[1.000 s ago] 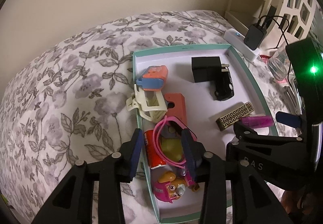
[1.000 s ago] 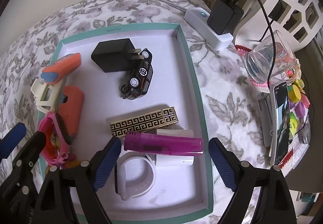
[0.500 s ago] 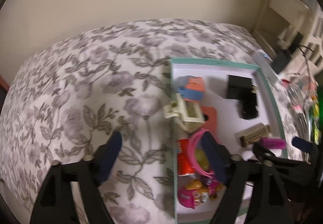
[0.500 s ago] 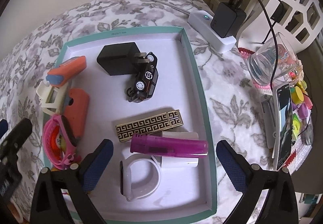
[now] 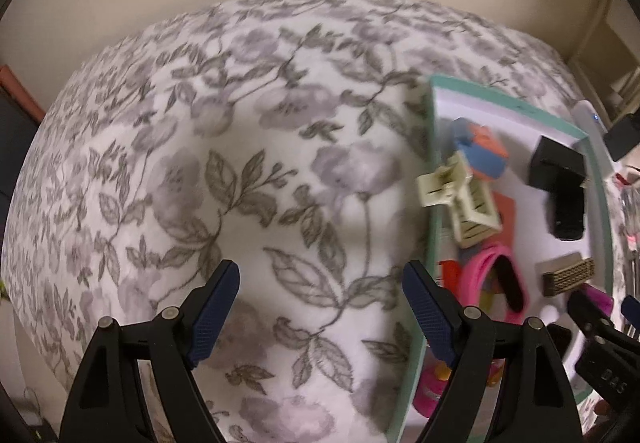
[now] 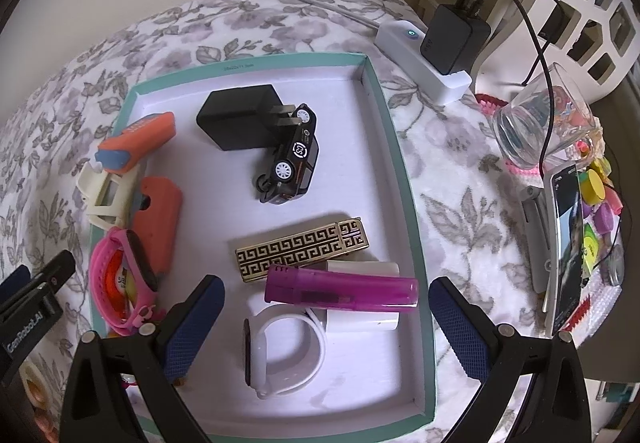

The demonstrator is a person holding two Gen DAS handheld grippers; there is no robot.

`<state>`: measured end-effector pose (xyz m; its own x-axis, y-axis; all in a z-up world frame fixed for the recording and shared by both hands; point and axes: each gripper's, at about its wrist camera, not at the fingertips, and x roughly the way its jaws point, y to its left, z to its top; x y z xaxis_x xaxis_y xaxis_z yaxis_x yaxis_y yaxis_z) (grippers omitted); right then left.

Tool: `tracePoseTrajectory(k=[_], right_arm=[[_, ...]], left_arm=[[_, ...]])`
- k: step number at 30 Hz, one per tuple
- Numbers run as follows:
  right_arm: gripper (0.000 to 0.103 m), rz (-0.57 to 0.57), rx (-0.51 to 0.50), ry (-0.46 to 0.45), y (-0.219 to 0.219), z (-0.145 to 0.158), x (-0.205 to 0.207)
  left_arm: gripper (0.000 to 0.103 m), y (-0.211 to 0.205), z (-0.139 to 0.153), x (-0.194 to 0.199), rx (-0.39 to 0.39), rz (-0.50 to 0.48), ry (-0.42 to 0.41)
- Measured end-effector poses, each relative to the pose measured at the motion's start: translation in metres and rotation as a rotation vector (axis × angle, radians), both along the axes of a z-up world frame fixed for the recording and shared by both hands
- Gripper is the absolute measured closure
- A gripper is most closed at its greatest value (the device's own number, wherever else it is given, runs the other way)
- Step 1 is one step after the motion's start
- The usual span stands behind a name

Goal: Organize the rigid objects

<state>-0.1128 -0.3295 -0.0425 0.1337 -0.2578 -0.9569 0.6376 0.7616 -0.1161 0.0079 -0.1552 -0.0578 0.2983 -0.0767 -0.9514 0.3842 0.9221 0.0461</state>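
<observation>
Tray [image 6: 404, 179]: teal-rimmed and white-floored, it fills the middle of the right wrist view and sits at the right edge of the left wrist view [image 5: 434, 203], lying on a floral cloth [image 5: 240, 163].

Only in the right view do we see these items whole:
- Purple lighter [image 6: 340, 289], lower centre, long axis running left to right, darker cap end pointing left, resting on a white block [image 6: 364, 319].
- Gold patterned bar [image 6: 302, 249], just above the lighter, long axis left to right, right end tilted slightly up.
- White band [image 6: 284, 355], lower centre, curled into a ring.
- Black charger [image 6: 240, 117], upper centre, prongs pointing right, touching a black toy car [image 6: 294, 159] tipped on its side.
- At right, outside the tray: power strip [image 6: 424, 57], glass [image 6: 536, 123], phone [image 6: 566, 247].

Seen in both views, along the tray's left wall: orange-and-blue case [image 6: 136, 141], cream clip [image 6: 108, 195] overhanging the rim, pink band [image 6: 120, 279].

The left view alone gives us the wide stretch of cloth left of the tray; it is blurred.

Left gripper [image 5: 324, 307]: fingers spread wide, holding nothing, over cloth just left of the tray's rim.
Right gripper [image 6: 326, 323]: fingers spread wide, holding nothing, flanking the lighter and the white band.
</observation>
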Motion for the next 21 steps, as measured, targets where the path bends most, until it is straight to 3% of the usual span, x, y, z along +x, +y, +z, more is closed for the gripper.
tracePoseTrajectory(k=[21], right_arm=[[0.0, 0.014, 0.071, -0.091, 0.017, 0.016, 0.006]], left_arm=[[0.018, 0.023, 0.016, 0.008, -0.035, 0.059, -0.016]])
